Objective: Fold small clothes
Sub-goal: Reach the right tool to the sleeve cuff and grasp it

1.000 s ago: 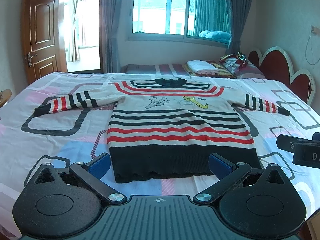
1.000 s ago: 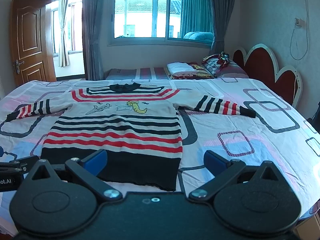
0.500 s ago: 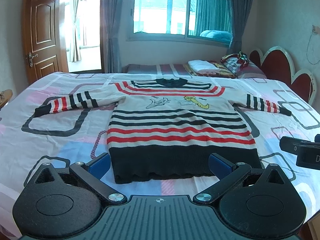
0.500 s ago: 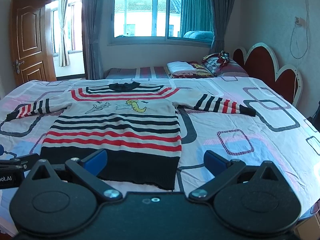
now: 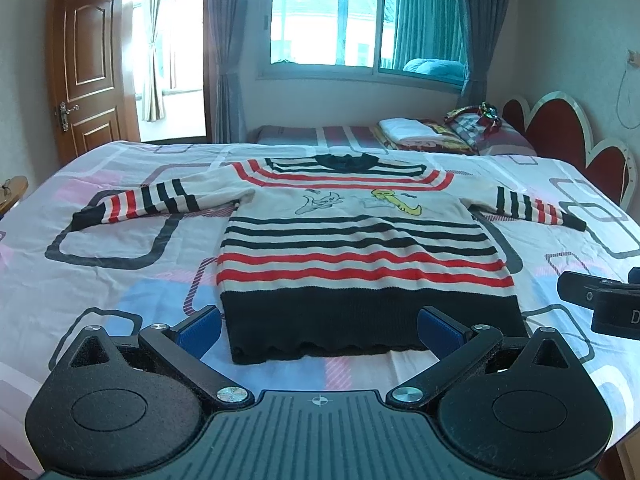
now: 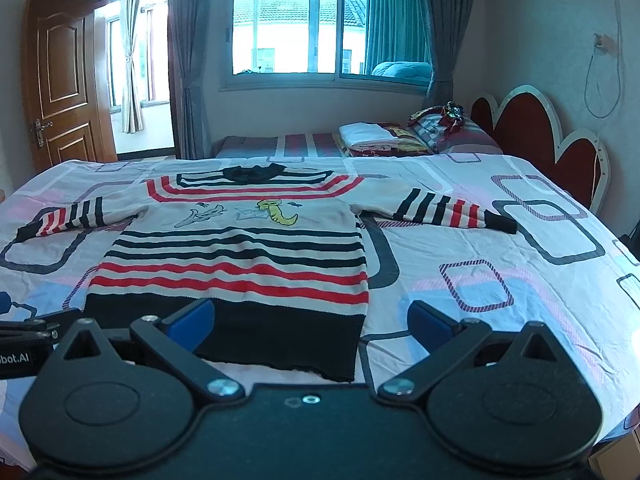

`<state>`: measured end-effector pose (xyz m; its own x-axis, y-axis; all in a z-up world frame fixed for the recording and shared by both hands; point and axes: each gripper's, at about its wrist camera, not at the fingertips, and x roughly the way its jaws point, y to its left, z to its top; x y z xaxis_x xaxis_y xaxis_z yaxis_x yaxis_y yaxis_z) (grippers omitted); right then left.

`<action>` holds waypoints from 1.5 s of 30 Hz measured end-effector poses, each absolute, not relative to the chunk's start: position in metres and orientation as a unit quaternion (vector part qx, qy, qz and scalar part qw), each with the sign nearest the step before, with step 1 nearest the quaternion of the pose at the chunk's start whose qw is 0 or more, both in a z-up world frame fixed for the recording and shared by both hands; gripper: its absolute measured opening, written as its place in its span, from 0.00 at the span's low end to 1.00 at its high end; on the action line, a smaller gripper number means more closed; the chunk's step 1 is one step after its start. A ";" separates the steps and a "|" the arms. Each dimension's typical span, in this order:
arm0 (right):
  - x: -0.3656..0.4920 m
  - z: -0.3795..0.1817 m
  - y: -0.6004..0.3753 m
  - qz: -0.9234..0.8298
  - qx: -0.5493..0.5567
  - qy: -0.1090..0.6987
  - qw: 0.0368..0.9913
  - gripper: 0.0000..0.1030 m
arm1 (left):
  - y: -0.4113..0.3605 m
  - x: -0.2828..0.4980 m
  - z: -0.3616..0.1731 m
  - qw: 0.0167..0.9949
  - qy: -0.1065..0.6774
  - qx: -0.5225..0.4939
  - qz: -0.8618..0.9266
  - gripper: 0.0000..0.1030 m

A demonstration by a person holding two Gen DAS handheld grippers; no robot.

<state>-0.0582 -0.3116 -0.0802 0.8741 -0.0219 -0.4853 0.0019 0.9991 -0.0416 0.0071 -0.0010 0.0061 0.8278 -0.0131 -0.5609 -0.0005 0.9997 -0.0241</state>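
Sweater (image 5: pixel 360 248) spread flat, front up, on the bed (image 5: pixel 120 240), both sleeves extended sideways and the black collar (image 5: pixel 344 160) at the far end. Body striped in black and red on cream, with a broad black hem band (image 5: pixel 372 320) nearest the cameras; two small cartoon figures on the chest. Left sleeve (image 5: pixel 136 204) and right sleeve (image 5: pixel 532 208) each end in a black cuff resting on the patterned sheet.

Left claw (image 5: pixel 318 326) spread wide, its blue pads (image 5: pixel 200 326) flanking the hem in view, empty; whether it touches the cloth cannot be told. Right claw (image 6: pixel 310 324) likewise spread wide and empty, positioned near the hem's right corner (image 6: pixel 344 360), one pad over the black band and the other over bare sheet. Each claw's body appears at the edge of the other's view.

Background: folded bedding (image 6: pixel 372 136) and pillows near the red headboard (image 6: pixel 532 128), window (image 6: pixel 320 24), open door (image 6: pixel 60 80).
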 end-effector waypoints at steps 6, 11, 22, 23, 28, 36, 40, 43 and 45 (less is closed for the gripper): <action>-0.058 -0.081 -0.311 -0.006 -0.021 0.250 0.968 0.99 | 0.000 0.007 0.006 0.956 0.292 -0.013 -0.003 1.00; -0.058 -0.081 -0.311 -0.007 -0.021 0.250 0.968 0.99 | 0.000 0.007 0.006 0.956 0.293 -0.013 -0.008 1.00; -0.045 -0.080 -0.317 -0.017 -0.024 0.252 0.967 0.99 | 0.009 0.040 0.011 0.950 0.303 -0.060 -0.039 1.00; -0.040 -0.080 -0.321 -0.024 -0.024 0.250 0.968 0.99 | 0.010 0.048 0.010 0.949 0.307 -0.061 -0.034 1.00; -0.013 -0.076 -0.349 -0.060 -0.009 0.236 0.970 0.99 | 0.010 0.085 0.006 0.949 0.305 -0.065 -0.039 1.00; 0.059 -0.074 -0.428 -0.089 0.070 0.208 0.972 0.88 | 0.030 0.176 0.001 0.950 0.296 -0.088 -0.051 1.00; 0.117 -0.084 -0.488 -0.106 0.151 0.203 0.962 0.67 | 0.042 0.228 -0.007 0.949 0.301 -0.081 -0.045 1.00; 0.160 -0.105 -0.535 -0.122 0.218 0.203 0.947 0.44 | 0.049 0.262 -0.020 0.946 0.313 -0.078 -0.025 1.00; 0.185 -0.125 -0.567 -0.136 0.270 0.205 0.931 0.40 | 0.052 0.281 -0.031 0.942 0.326 -0.075 -0.014 1.00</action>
<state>0.1853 -0.5667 -0.1252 0.8791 -0.1425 -0.4548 0.3638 0.8172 0.4470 0.2812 0.0515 -0.0310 0.7875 -0.0756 -0.6117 -0.0227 0.9882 -0.1514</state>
